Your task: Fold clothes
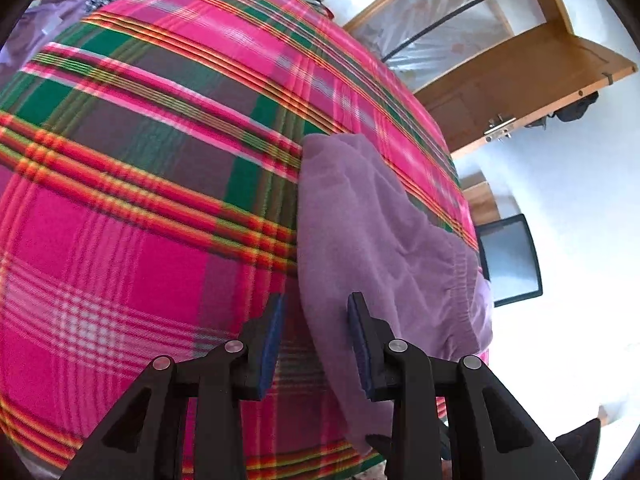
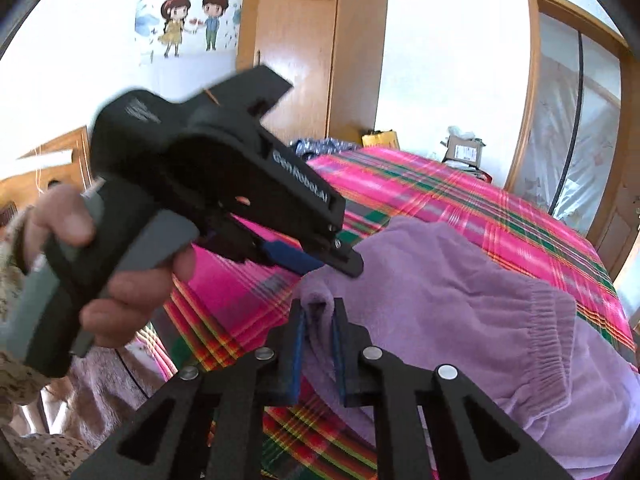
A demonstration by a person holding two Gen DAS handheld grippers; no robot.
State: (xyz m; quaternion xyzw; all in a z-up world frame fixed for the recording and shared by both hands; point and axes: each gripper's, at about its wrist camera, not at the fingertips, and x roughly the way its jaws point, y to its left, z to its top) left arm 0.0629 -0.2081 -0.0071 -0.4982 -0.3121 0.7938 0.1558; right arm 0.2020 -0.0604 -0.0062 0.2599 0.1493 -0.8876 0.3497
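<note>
So there's a purple fleece garment with an elastic gathered band lying on a bed covered in a loud pink, green and orange plaid blanket. In the right wrist view the right gripper is pinching a bunched fold at the garment's near corner, blue pads squeezed onto the cloth from both sides, down around 6 o'clock in the picture. The left gripper comes in from about 9 o'clock, held in a person's hand with a speckled sleeve, and its tip sits right at the garment's edge. From its own camera, the left gripper is partly spread, with the garment's edge running between its fingers; one pad lies against the cloth, but I can't see a real pinch. Behind the bed stands a wooden wardrobe, cartoon wall stickers at 11 o'clock, and a cardboard box.
</note>
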